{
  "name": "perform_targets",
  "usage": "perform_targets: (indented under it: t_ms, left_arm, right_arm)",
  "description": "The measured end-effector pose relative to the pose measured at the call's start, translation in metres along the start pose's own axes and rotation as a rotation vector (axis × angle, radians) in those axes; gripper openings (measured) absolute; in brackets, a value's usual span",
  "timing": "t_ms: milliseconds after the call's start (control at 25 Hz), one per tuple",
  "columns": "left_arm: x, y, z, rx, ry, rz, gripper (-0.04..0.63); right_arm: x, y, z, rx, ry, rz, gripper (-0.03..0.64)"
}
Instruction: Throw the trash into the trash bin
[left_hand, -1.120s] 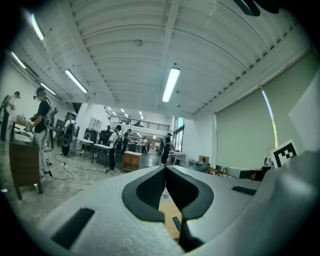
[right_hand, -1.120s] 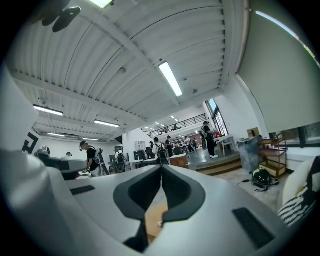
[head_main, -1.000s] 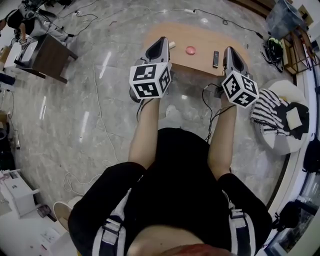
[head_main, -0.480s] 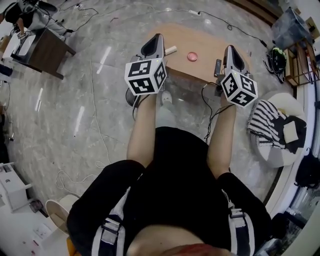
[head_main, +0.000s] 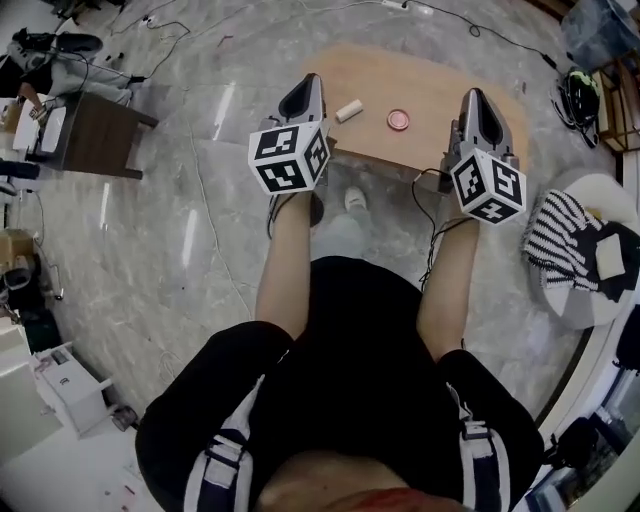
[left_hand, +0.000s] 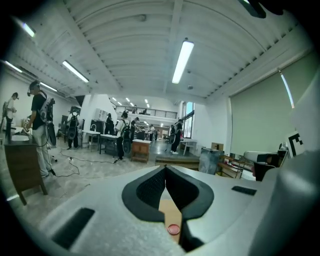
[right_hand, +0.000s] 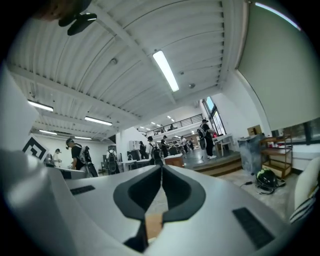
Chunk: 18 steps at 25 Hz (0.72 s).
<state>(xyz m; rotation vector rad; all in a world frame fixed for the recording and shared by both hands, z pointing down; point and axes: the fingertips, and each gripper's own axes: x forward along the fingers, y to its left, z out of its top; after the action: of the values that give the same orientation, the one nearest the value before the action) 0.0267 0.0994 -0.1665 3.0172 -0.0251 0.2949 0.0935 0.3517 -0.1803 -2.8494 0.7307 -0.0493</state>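
While on the table (head_main: 425, 80), red cap (head_main: 398, 120) right of left hand-held gripper (head_main: 306, 86)

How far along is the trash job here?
Done: nothing visible; the beige piece and red cap lie on the wooden table. In hand: nothing; left gripper and right gripper are both shut and empty, held near the table. Left: picking both up and binning them.

table (head_main: 440, 95): pale wood, matt | floor (head_main: 180, 230): polished stone, glossy, veined | cap (head_main: 398, 120): red plastic, smooth | clothes (head_main: 350, 350): black cloth, matt
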Motion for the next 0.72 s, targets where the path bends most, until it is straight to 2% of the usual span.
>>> perform_targets:
  t_ms: [120,240,400,520,600,720]
  left_arm:
    - [0.053,0.010,-0.011,0.013,0.062,-0.022,0.009]
    - [0.103,0.018,-0.019,0.010,0.104,-0.060,0.009]
    - [0.153,0.029,-0.026,-0.023,0.130,-0.081,0.009]
    - [0.191,0.045,-0.034,-0.075,0.143,-0.072,0.009]
    - [0.212,0.058,-0.044,-0.120,0.165,-0.055,0.009]
    - [0.212,0.080,-0.069,-0.187,0.194,0.000,0.009]
  right_arm:
    - [0.037,-0.026,-0.016,-0.036,0.045,-0.075,0.012]
    - [0.079,-0.033,-0.034,-0.034,0.081,-0.092,0.012]
    - [0.124,-0.033,-0.048,-0.055,0.143,-0.075,0.012]
    - [0.163,-0.033,-0.054,-0.084,0.180,-0.050,0.012]
    - [0.186,-0.032,-0.061,-0.091,0.209,-0.030,0.012]
    - [0.195,-0.017,-0.081,-0.108,0.268,0.026,0.012]
